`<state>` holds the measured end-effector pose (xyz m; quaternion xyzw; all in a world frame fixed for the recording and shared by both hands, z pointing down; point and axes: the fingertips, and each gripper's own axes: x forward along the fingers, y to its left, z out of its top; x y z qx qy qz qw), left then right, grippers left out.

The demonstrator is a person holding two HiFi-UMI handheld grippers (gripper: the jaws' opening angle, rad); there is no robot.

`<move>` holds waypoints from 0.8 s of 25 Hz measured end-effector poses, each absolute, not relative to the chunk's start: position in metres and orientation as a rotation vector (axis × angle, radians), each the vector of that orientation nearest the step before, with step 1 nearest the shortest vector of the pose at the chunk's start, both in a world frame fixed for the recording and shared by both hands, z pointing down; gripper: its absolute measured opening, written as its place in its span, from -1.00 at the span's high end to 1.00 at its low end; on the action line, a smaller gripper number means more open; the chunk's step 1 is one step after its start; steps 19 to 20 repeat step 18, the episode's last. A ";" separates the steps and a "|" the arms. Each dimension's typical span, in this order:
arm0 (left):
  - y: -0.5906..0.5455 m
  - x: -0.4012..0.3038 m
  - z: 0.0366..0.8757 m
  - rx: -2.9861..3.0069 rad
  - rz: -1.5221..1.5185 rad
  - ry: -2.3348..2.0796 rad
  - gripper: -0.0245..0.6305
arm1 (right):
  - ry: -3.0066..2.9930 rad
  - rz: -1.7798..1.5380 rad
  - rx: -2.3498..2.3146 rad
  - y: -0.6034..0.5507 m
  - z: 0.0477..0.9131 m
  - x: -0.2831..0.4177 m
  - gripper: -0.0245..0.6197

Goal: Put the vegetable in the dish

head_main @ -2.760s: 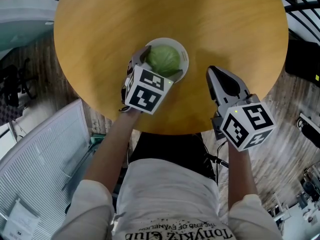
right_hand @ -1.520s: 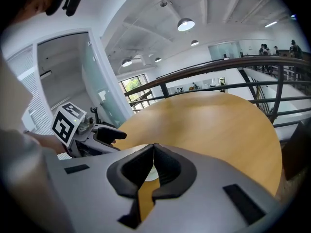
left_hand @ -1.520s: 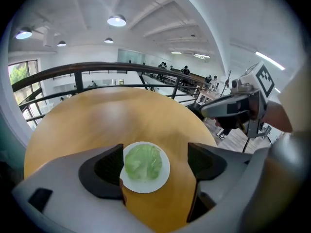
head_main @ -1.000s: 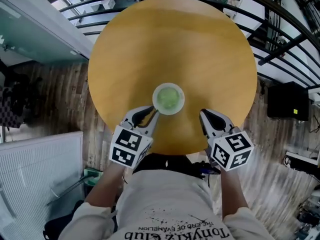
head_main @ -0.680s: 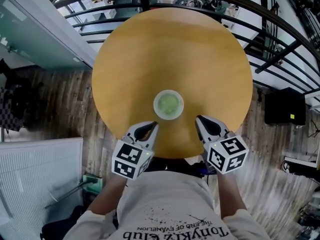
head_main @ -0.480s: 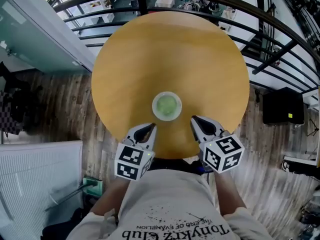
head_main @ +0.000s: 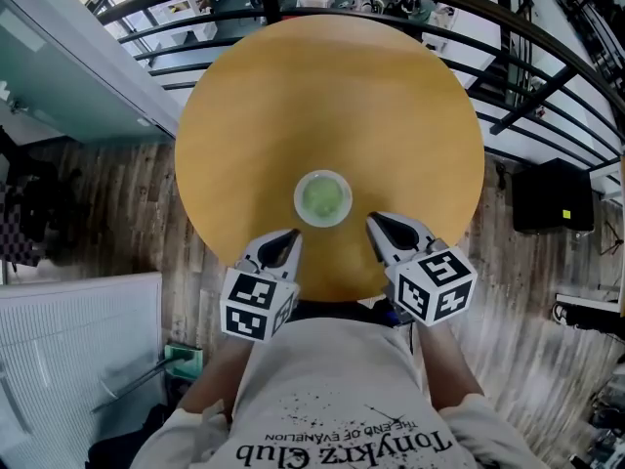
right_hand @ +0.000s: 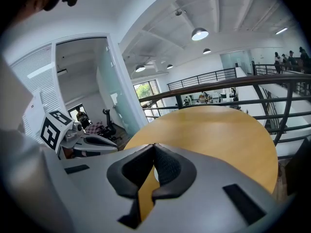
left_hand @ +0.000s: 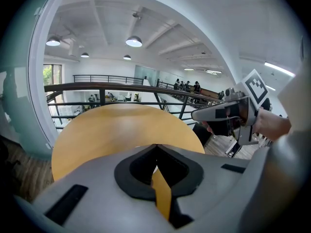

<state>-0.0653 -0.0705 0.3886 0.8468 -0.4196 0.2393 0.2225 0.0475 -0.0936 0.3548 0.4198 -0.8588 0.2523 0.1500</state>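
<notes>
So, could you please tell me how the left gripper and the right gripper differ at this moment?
The left gripper sits at the table's near-left edge, the right gripper at its near-right edge. The left gripper angles rightward toward the dish, the right gripper leftward. Both are shut, empty and clear of the dish, which holds the vegetable.

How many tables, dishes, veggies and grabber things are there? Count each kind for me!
Table: 1, the round wooden table
Dish: 1, the white dish on the table
Vegetable: 1, the green vegetable inside the dish
Grippers: 2, the left gripper and the right gripper, both shut and empty
Total: 5
</notes>
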 end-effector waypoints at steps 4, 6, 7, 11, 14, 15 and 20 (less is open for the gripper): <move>-0.072 -0.064 0.388 2.341 0.668 -1.159 0.85 | -2.472 0.732 1.200 -0.094 0.355 0.047 0.85; -0.071 -0.063 0.387 2.340 0.669 -1.156 0.85 | -2.474 0.732 1.199 -0.094 0.354 0.048 0.85; -0.071 -0.062 0.387 2.341 0.670 -1.154 0.85 | -2.474 0.732 1.199 -0.093 0.354 0.049 0.85; -0.070 -0.061 0.387 2.340 0.674 -1.143 0.85 | -2.474 0.730 1.198 -0.094 0.353 0.049 0.85; -0.069 -0.061 0.389 2.337 0.680 -1.134 0.85 | -2.473 0.734 1.194 -0.094 0.355 0.049 0.85; -0.070 -0.061 0.390 2.336 0.683 -1.132 0.85 | -2.473 0.734 1.192 -0.094 0.355 0.049 0.85; -0.070 -0.061 0.390 2.334 0.686 -1.130 0.85 | -2.474 0.733 1.186 -0.095 0.355 0.049 0.85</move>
